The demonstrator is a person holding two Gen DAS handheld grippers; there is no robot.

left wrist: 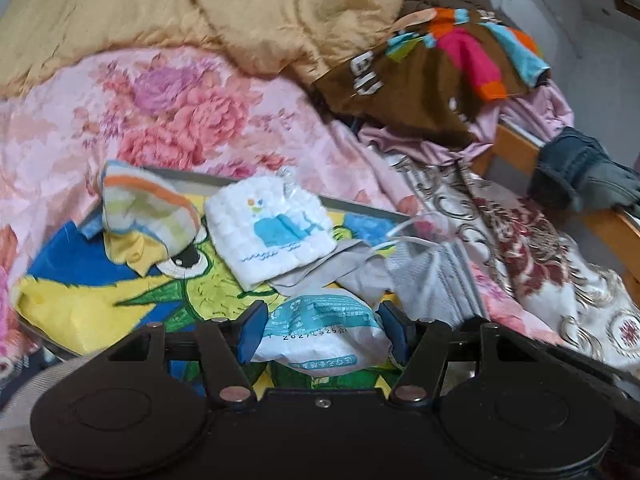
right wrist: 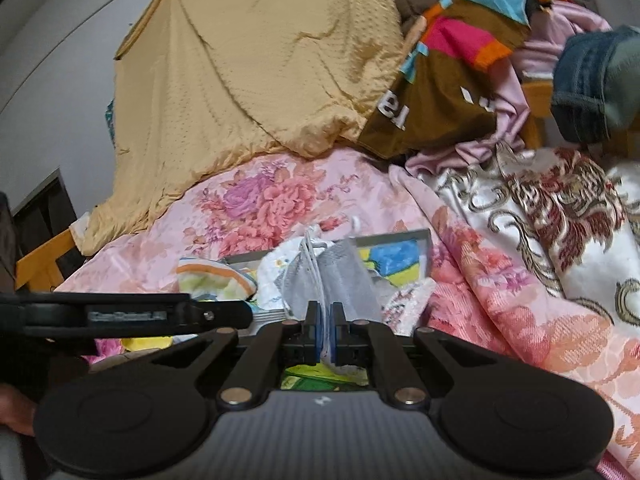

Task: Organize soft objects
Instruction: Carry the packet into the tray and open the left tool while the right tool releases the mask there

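Note:
In the left wrist view my left gripper has its blue pads around a white packet with teal print, touching both sides. The packet lies on a colourful cartoon tray. A white whale cloth, a striped cloth and a grey face mask lie on the tray beyond. In the right wrist view my right gripper is shut on the grey face mask, which stands up between the pads. The left gripper's black body reaches in from the left.
A yellow-tan quilt is heaped at the back over a pink floral bedspread. A brown patchwork garment and pink cloth lie at the right. A white and maroon brocade cloth covers the right side. A denim piece hangs on the wooden bed rail.

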